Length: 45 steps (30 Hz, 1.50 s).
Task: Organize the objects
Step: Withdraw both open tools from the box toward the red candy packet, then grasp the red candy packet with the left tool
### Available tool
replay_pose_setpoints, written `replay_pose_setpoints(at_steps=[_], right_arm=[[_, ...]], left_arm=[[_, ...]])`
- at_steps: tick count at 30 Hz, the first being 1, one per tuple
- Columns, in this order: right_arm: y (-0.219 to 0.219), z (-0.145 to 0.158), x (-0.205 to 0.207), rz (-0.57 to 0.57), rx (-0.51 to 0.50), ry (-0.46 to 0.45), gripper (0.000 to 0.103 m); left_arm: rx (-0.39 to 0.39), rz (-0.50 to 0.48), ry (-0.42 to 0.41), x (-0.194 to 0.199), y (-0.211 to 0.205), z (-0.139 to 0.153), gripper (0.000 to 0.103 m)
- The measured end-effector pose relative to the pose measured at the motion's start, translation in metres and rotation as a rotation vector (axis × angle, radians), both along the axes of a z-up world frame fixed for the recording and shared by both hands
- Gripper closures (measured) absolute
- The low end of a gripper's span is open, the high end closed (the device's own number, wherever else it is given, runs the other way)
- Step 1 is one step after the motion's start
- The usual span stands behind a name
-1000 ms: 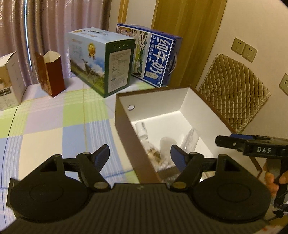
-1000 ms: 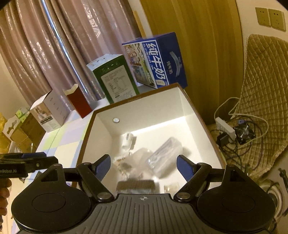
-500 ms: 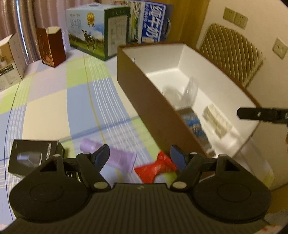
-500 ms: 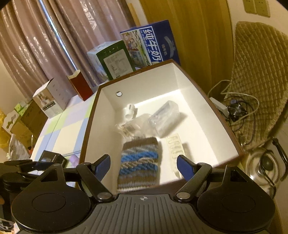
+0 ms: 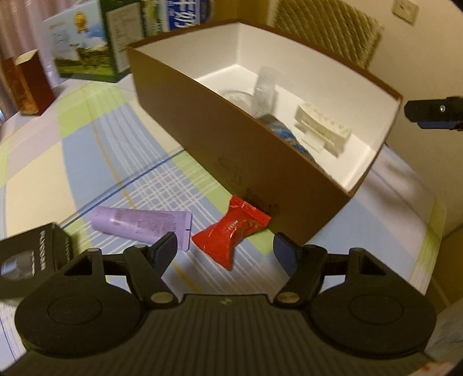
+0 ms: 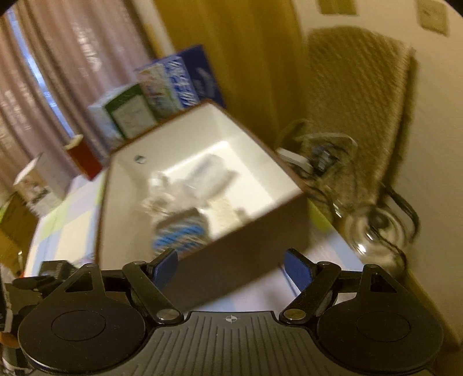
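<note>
A brown box with a white inside (image 5: 231,136) stands on the checked tablecloth; it also shows in the right wrist view (image 6: 254,231). It holds a blue striped knit piece (image 6: 179,234), a white ridged block (image 5: 324,130) and clear plastic items (image 5: 264,86). A red wrapped candy (image 5: 231,231), a purple tube (image 5: 141,224) and a black box (image 5: 31,257) lie on the cloth beside it. My left gripper (image 5: 225,247) is open and empty, just above the candy. My right gripper (image 6: 231,264) is open and empty, in front of the box's near wall.
A green-and-white carton (image 5: 86,49), a blue milk carton (image 5: 185,14) and a dark red carton (image 5: 26,84) stand at the table's back. A quilted chair back (image 6: 356,95), cables and a glass kettle (image 6: 373,228) are to the right of the table.
Both grippers have drawn back from over the box and lowered. The left one has come closer to the red candy and purple tube. The right view is motion-blurred and now looks at the box's near wall.
</note>
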State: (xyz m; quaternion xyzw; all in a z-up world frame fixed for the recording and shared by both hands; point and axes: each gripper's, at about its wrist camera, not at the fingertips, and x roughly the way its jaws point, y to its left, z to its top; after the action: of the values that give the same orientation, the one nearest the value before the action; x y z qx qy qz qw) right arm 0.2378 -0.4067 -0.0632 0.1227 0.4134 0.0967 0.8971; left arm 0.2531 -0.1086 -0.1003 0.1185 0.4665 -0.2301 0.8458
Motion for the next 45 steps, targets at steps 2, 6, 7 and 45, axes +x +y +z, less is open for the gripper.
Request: replay_pose_setpoints(at_steps=[2, 6, 7, 45], right_arm=[[-0.006, -0.010, -0.002, -0.041, -0.004, 0.040, 0.025], [-0.016, -0.025, -0.007, -0.098, -0.002, 0.097, 0.025], [-0.017, -0.028, -0.008, -0.106, -0.004, 0.107, 0.025], [0.110, -0.037, -0.048, 0.404, 0.034, 0.151, 0.041]], left_arm=[[0.010, -0.040, 0.002, 0.003, -0.004, -0.007, 0.036], [0.032, -0.109, 0.011, 0.011, -0.011, -0.019, 0.040], [0.038, -0.125, 0.013, 0.014, -0.013, -0.021, 0.042], [-0.024, 0.178, 0.025, -0.051, 0.112, -0.003, 0.077]])
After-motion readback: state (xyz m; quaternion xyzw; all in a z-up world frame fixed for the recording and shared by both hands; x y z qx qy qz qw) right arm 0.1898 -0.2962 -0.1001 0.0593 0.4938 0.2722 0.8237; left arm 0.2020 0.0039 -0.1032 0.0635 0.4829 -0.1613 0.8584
